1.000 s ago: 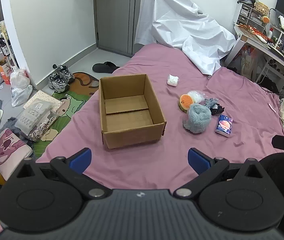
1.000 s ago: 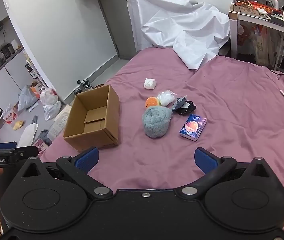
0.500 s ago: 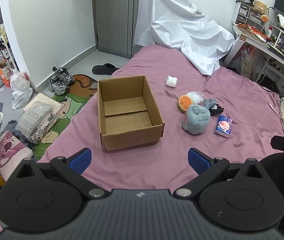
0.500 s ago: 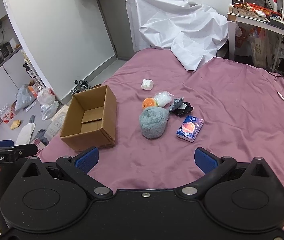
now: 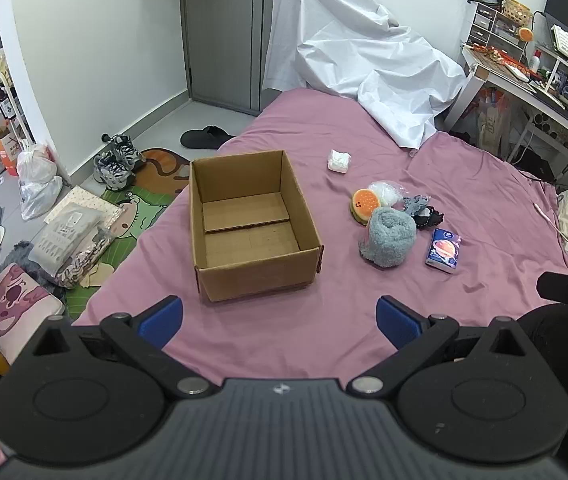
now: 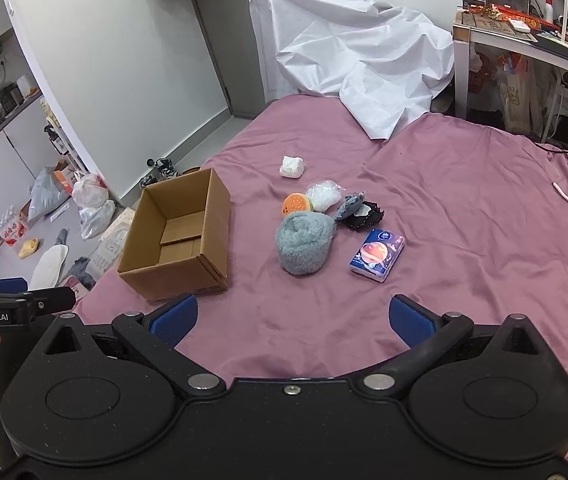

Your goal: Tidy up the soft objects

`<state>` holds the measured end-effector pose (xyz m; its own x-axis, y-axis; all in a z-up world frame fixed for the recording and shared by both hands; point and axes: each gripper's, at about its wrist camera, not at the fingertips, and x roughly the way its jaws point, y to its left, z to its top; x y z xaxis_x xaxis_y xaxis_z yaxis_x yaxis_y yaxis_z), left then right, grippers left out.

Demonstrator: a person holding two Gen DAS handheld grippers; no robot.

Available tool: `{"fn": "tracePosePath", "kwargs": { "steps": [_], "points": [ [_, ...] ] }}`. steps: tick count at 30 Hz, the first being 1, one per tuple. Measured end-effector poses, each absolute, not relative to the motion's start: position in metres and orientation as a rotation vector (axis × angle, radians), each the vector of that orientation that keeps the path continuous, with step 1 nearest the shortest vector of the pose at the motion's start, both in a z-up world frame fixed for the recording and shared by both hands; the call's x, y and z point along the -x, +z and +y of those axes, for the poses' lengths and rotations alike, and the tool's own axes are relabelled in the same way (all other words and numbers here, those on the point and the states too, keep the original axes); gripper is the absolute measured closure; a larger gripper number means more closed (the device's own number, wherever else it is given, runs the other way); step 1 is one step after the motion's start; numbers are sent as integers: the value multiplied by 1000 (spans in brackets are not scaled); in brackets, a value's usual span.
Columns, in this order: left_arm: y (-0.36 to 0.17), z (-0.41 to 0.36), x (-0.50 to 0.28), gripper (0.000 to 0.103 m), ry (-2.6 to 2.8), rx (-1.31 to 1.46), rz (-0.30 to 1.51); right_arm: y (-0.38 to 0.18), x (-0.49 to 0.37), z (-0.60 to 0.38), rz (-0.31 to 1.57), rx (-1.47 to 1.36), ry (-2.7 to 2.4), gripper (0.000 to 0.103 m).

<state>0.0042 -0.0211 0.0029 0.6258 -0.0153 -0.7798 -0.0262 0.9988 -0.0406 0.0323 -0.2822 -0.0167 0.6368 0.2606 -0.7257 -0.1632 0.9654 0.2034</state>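
Two grippers in my views, both with fingers spread wide and holding nothing: left gripper [image 5: 280,316] hangs above the near edge of the pink bedsheet [image 5: 464,184], just short of the cardboard box [image 5: 250,222]; right gripper [image 6: 290,318] hangs over the sheet nearer the soft items. I take the box as landmark. It stands upright, open-topped, nothing inside but its bottom flaps. To the right of the box, apart from it, lies the grey-blue fluffy bundle [image 6: 304,244]. Just beyond the bundle and touching it: burger-shaped plush [image 6: 296,204], a clear bag of white stuff [image 6: 324,196], and a grey and black fabric heap [image 6: 358,212]. Farther right of the box than the bundle, a blue tissue pack [image 6: 378,254] lies flat. Beyond the box's far right corner, a small white wad [image 5: 339,160] sits alone.
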Motion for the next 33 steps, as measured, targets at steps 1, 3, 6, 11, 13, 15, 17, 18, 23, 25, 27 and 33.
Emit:
{"fn": "tracePosePath", "kwargs": {
  "steps": [1,3,6,11,13,15,17,18,23,25,27,33],
  "points": [
    [3,-21,-4,1,6,50,895,-17,-32,-282,846,-121,242,0],
    [2,-22,-4,1,9,48,894,-17,-32,-282,846,-117,239,0],
    [3,-22,-4,1,7,48,895,-18,-32,-282,847,-118,239,0],
    [3,-22,-2,1,8,48,891,-18,-31,-282,849,-116,242,0],
    [3,-22,-3,1,6,49,892,-18,-31,-281,848,-113,244,0],
    [3,-22,-3,1,8,48,893,-18,-30,-281,848,-112,243,0],
    [3,-22,-3,1,8,48,892,-18,-30,-281,848,-113,245,0],
    [3,-22,-3,1,8,48,891,-18,-30,-281,848,-113,244,0],
    [3,-22,-3,1,6,48,893,-19,-30,-281,850,-111,246,0],
    [3,-22,-2,1,5,47,892,-18,-31,-281,848,-111,245,0],
    [3,-22,-2,1,4,47,891,-18,-31,-281,844,-114,239,0],
    [2,-23,-4,1,1,44,894,-19,-35,-283,848,-120,238,0]
  ]
}}
